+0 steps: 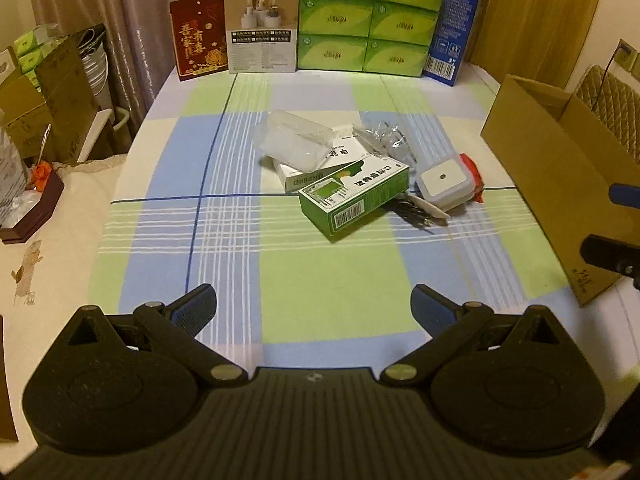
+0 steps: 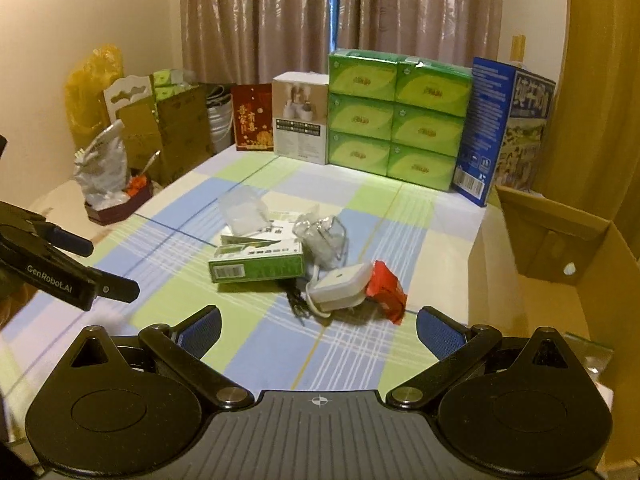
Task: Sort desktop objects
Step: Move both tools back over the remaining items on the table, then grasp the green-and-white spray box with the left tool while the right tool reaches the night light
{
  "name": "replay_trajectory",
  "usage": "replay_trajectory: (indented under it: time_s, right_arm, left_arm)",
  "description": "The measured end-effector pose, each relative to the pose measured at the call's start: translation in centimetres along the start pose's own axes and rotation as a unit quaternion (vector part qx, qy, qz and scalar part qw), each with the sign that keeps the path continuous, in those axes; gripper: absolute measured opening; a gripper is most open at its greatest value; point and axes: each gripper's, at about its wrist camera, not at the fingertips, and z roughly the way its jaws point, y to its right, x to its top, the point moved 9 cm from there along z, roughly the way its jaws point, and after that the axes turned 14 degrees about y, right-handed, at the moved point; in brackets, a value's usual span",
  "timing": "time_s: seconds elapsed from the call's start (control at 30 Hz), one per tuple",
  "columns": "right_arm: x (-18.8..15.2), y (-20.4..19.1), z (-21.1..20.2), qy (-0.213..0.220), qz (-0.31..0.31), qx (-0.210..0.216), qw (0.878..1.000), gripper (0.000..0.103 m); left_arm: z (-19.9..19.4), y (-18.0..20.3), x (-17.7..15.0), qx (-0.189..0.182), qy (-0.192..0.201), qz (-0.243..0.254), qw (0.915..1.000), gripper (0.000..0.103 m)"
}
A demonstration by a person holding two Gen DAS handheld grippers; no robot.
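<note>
A small pile lies mid-table on the checked cloth. It holds a green carton (image 1: 354, 198) (image 2: 258, 266), a white carton (image 1: 320, 166) under it, a clear plastic box (image 1: 298, 142) (image 2: 244, 210), a crumpled clear bag (image 1: 382, 136) (image 2: 322, 236), a white square device (image 1: 442, 182) (image 2: 340, 284) with a dark cable (image 1: 416, 210), and a red packet (image 1: 474, 174) (image 2: 386, 290). My left gripper (image 1: 314, 306) hangs open, well short of the pile. My right gripper (image 2: 320, 330) is open too, just before the white device and holding nothing.
An open cardboard box (image 1: 560, 168) (image 2: 568, 240) stands at the table's right edge. Green tissue packs (image 1: 370, 18) (image 2: 396, 120), a blue box (image 1: 454, 24), a white box (image 1: 262, 26) and a red card (image 1: 198, 36) line the far edge. Bags and cartons (image 2: 160, 132) crowd the left.
</note>
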Motion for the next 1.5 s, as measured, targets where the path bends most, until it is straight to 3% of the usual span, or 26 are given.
replay_trajectory:
  time_s: [0.27, 0.43, 0.6, 0.7, 0.83, 1.1, 1.4, 1.5]
  right_arm:
    - [-0.9, 0.8, 5.2, 0.012, -0.026, -0.024, 0.999, 0.101]
    - [-1.8, 1.9, 7.5, 0.008, -0.02, -0.035, 0.999, 0.101]
    - [-2.1, 2.8, 9.4, 0.001, -0.021, -0.04, 0.999, 0.101]
    - [-2.1, 3.1, 10.1, -0.002, -0.016, -0.035, 0.999, 0.093]
    - [-2.6, 3.4, 11.2, -0.018, -0.005, -0.031, 0.999, 0.087]
    - [-3.4, 4.0, 12.8, -0.034, 0.004, -0.03, 0.999, 0.086]
    - [-3.8, 4.6, 13.1, -0.044, 0.014, -0.032, 0.998, 0.086]
    - [-3.7, 5.0, 13.1, -0.043, 0.019, -0.035, 0.998, 0.086]
  left_arm:
    - [4.3, -0.3, -0.1, 0.007, 0.028, 0.005, 0.9996, 0.101]
    - [6.7, -1.2, -0.5, 0.011, 0.022, 0.014, 0.9996, 0.1]
    - [8.5, -0.8, 0.9, -0.006, 0.042, 0.066, 0.9969, 0.1]
    - [9.9, -0.4, 1.3, -0.027, 0.04, 0.086, 0.9952, 0.1]
    - [11.6, 0.2, 1.7, -0.049, 0.043, 0.096, 0.9933, 0.098]
    - [14.7, 1.0, 2.0, -0.08, 0.04, 0.089, 0.992, 0.091]
    - [16.5, 3.3, 2.1, -0.107, 0.048, 0.114, 0.9865, 0.091]
    - [17.0, 3.6, 1.9, -0.112, 0.039, 0.114, 0.9865, 0.081]
